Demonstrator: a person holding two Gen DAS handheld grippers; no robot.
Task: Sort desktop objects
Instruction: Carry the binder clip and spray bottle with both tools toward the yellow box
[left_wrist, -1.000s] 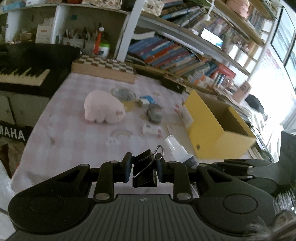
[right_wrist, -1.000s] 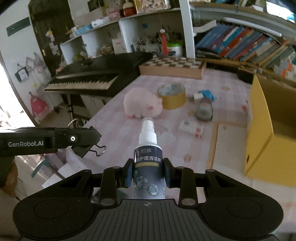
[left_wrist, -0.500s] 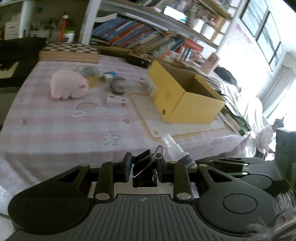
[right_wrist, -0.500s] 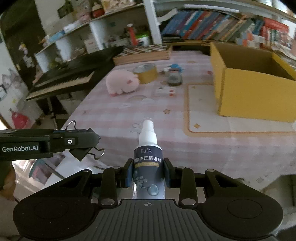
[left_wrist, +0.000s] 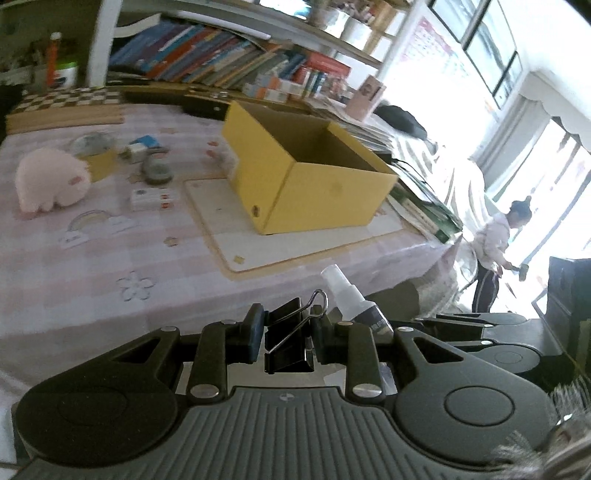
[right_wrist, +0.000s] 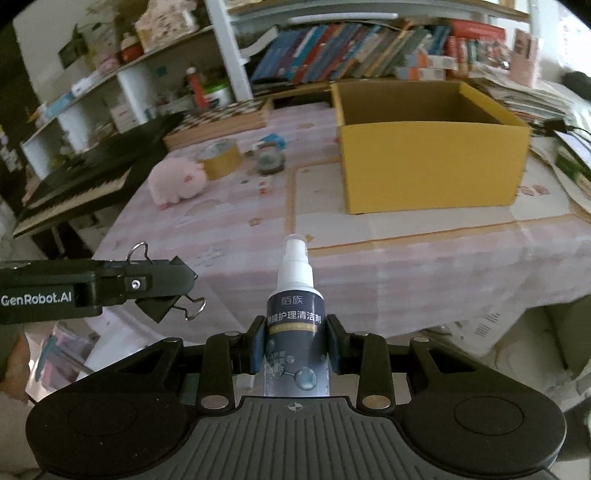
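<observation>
Two hand-held grippers hover off the near edge of a table (right_wrist: 406, 266) covered in a pink checked cloth, both pointing toward it. The left gripper (left_wrist: 288, 332) has its jaws closed tight on a black binder clip (left_wrist: 286, 349), whose wire handles stick up above the pads; in the right wrist view the same gripper (right_wrist: 162, 291) enters from the left, with the clip (right_wrist: 159, 308) at its tip. The right gripper (right_wrist: 295, 345) is clamped around the dark-labelled body of a small spray bottle (right_wrist: 295, 295), which stands upright between the pads with its white nozzle pointing away from the camera; in the left wrist view this bottle (left_wrist: 351, 299) shows just to the right of the clip. On the table, toward its right side, an open yellow cardboard box (right_wrist: 432, 162) sits on a pale mat (right_wrist: 369, 225) that reaches close to the near edge. Toward the left side lie a pink plush toy (right_wrist: 177, 181), a roll of tape (right_wrist: 221, 158) just behind it, a small round grey object (right_wrist: 271, 162) and a small white packet (left_wrist: 153, 197). A chessboard (right_wrist: 221, 118) lies along the far edge, bookshelves (right_wrist: 351, 51) stand behind it, and a keyboard piano (right_wrist: 85, 173) stands off the left edge. In the left wrist view a person (left_wrist: 495, 251) stands in the bright background at the right.
</observation>
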